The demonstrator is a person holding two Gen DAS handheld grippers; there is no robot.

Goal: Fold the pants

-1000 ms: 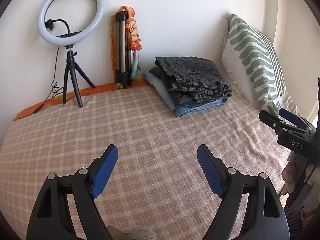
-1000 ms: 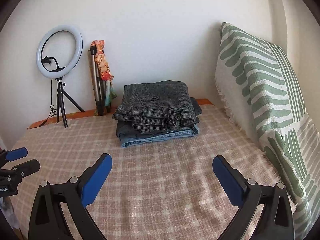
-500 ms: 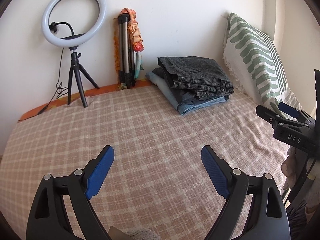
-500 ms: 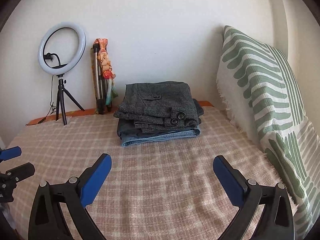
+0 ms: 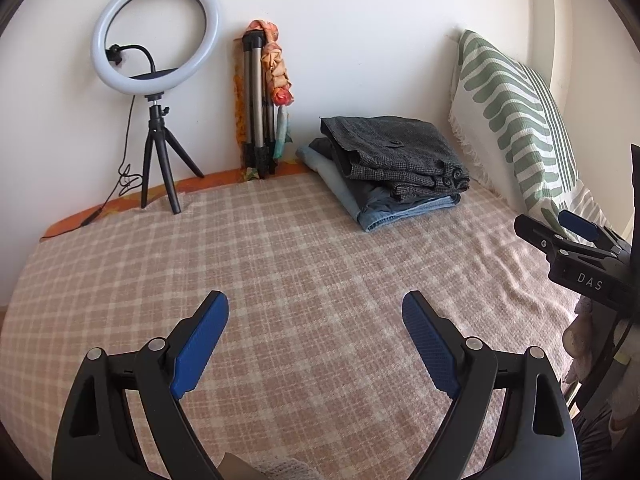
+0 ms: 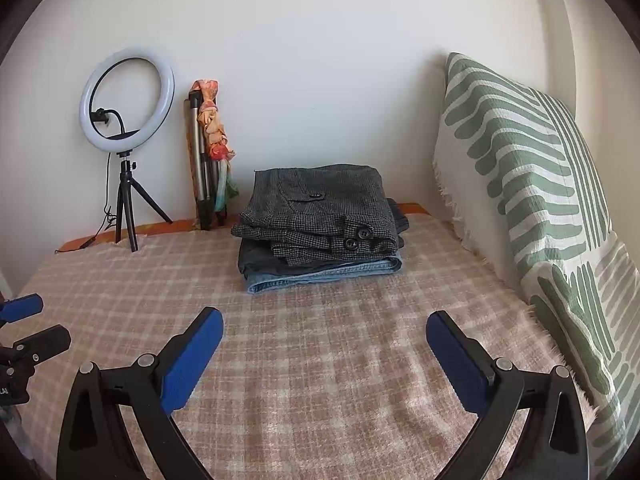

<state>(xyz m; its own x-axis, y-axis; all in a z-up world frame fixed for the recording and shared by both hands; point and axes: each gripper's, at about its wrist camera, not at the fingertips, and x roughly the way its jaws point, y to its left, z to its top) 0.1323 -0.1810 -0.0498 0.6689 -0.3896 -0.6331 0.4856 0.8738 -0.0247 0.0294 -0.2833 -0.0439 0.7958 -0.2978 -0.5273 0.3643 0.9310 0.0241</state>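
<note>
A stack of folded pants lies at the back of the bed: dark grey checked pants [image 5: 394, 152] [image 6: 320, 208] on top, dark pants and blue jeans [image 5: 384, 216] [image 6: 320, 276] beneath. My left gripper [image 5: 316, 312] is open and empty above the plaid blanket [image 5: 280, 272], well short of the stack. My right gripper [image 6: 324, 328] is open and empty too, facing the stack from the front. The right gripper shows at the right edge of the left wrist view [image 5: 560, 228], and the left gripper at the left edge of the right wrist view [image 6: 24, 324].
A ring light on a small tripod [image 5: 156, 60] [image 6: 126, 100] stands at the back left. A folded tripod with an orange scarf [image 5: 262, 100] [image 6: 208, 152] leans on the wall. A green-striped pillow [image 5: 516, 112] [image 6: 520, 184] stands along the right side.
Both grippers have drawn back and lifted slightly, so the stack and ring light sit a little lower in both views. Both stay open and empty.
</note>
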